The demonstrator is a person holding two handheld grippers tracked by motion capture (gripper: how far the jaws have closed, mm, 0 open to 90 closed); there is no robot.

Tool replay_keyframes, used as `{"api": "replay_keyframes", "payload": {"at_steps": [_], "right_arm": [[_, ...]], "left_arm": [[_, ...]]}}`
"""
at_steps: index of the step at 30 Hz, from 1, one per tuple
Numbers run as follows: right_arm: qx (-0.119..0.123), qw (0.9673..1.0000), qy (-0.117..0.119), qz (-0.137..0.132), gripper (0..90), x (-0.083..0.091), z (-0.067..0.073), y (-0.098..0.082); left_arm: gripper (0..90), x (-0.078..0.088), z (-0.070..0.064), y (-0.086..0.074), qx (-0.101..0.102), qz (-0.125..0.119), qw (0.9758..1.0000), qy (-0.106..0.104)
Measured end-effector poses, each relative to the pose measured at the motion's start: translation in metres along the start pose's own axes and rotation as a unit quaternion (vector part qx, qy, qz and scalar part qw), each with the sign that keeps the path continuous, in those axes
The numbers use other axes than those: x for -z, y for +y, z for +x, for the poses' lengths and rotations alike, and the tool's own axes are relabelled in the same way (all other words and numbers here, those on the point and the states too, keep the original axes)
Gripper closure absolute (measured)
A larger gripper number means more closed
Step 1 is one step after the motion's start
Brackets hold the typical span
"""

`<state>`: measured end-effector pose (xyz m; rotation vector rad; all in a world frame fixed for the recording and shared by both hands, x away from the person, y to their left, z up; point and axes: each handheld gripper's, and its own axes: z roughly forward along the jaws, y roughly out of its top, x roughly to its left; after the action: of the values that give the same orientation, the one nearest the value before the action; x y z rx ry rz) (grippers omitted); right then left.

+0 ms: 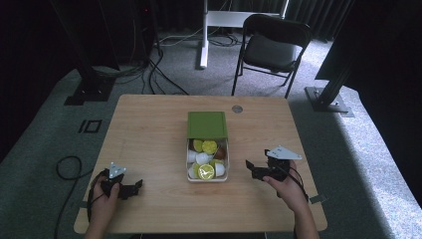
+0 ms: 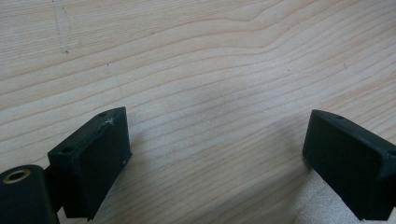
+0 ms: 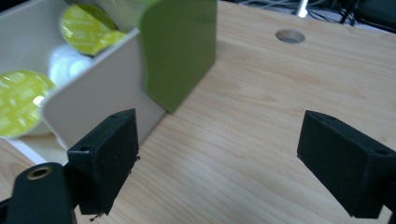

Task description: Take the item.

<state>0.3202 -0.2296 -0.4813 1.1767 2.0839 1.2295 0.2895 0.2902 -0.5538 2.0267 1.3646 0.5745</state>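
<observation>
Seems the very start, nothing grasped yet. White box point(image 1: 207, 177) in the middle of the wooden counter point(image 1: 149, 129), full of round capsules point(image 1: 206, 172) with yellow-green and white tops, its green lid point(image 1: 207, 124) folded back on the far side. Left gripper point(image 1: 130, 189) low near the front left corner, well apart from the box, jaws spread wide over bare wood and holding nothing. Right gripper point(image 1: 252, 168) just beside the right wall of the box, jaws also wide and empty. Next move probably a reach into the box for one capsule, calling for a careful narrow approach between tightly packed neighbours. Hard to count the capsules; lower layers hidden. Small round hole point(image 1: 237, 108) behind the lid; purpose not clear.
</observation>
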Motion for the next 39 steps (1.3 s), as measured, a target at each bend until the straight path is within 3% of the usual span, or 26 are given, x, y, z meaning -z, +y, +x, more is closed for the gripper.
{"api": "replay_keyframes", "payload": {"at_steps": [10,21,34,39], "right_arm": [[0.009,0.9994,0.025,-0.021,12.4,-0.001,0.019,0.013],[0.036,0.9977,0.047,-0.032,12.4,-0.006,0.044,0.028],[0.062,0.9933,0.091,-0.035,12.4,-0.028,0.085,0.04],[0.075,0.9912,0.107,-0.022,12.4,-0.039,0.102,0.038]], "left_arm": [[8.5,0.0,0.0,0.0,0.0,0.0,1.0,0.0],[8.5,0.0,0.0,0.0,0.0,0.0,1.0,0.0],[8.5,0.0,0.0,0.0,0.0,0.0,1.0,0.0],[8.5,0.0,0.0,0.0,0.0,0.0,1.0,0.0]]}}
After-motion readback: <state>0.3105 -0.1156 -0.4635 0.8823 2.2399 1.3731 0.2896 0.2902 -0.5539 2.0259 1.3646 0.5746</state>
